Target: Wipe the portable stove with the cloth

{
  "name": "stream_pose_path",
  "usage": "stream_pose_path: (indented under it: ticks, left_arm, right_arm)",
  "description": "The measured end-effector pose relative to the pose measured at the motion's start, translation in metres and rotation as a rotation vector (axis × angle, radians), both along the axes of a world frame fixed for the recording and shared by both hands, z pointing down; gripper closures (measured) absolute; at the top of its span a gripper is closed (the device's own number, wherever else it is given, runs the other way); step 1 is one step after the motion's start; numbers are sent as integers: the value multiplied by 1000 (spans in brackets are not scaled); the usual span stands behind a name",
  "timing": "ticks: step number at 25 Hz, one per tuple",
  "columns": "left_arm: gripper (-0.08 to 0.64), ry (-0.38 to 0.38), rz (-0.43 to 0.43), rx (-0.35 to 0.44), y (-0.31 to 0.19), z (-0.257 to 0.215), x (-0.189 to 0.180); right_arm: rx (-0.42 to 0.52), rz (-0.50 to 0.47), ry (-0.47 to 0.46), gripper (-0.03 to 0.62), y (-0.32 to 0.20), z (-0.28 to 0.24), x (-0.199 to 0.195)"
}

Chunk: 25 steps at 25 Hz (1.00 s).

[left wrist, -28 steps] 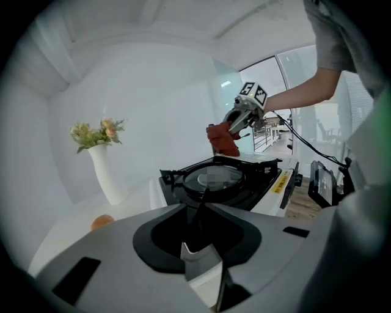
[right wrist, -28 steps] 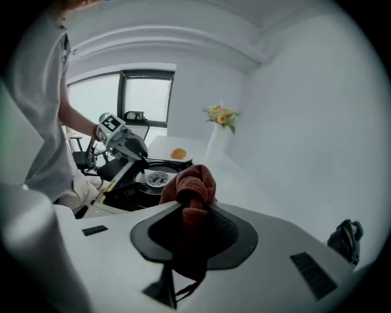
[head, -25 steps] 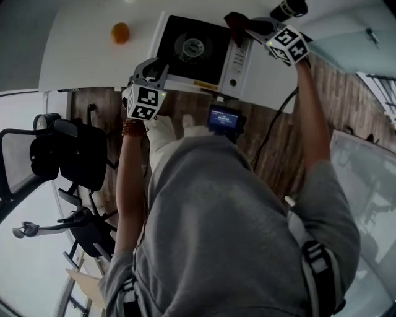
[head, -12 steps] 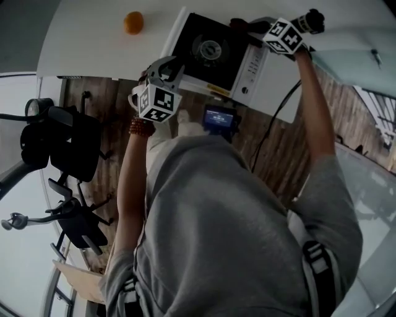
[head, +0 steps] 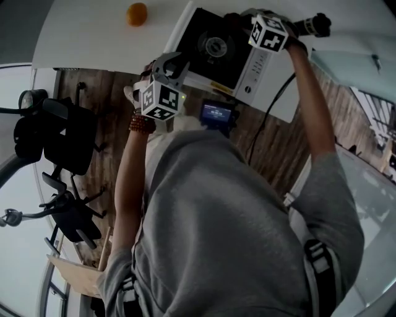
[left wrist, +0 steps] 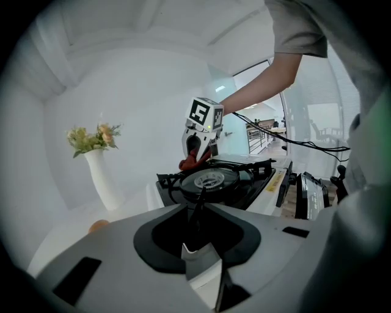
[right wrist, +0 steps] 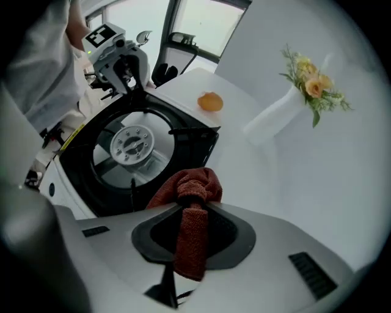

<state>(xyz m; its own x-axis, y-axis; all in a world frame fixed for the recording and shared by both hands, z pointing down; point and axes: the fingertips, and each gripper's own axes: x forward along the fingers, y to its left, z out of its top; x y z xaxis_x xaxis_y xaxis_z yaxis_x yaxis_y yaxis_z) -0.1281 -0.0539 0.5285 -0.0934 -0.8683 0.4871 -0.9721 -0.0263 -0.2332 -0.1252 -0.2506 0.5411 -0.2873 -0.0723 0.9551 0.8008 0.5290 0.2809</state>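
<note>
One stove (head: 204, 62), one cloth (right wrist: 189, 191) — one orange (head: 137, 13), one vase (left wrist: 104, 178)

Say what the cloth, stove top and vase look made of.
The cloth: looped terry or microfibre, rust-red, matte, bunching softly.
The stove top: probably enamelled or painted metal, black, faintly glossy.
The vase: smooth white, likely ceramic; glass or plastic possible.

The cloth (right wrist: 192, 205) is rust-red terry, its looped pile rough and matt. The portable stove (right wrist: 76, 174) has a glossy black top, a bright metal burner (right wrist: 132, 144) and a smooth white casing. The counter (right wrist: 244, 165) is smooth matt white. The floor (head: 114, 93) is wood plank.
</note>
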Motion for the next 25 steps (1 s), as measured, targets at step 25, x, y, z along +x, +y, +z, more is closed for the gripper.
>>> stream_pose_path:
  ticks: [25]
  left_arm:
    - [459, 25, 15, 35, -2, -7, 2]
  right_arm:
    - [-158, 196, -212, 509, 36, -8, -90]
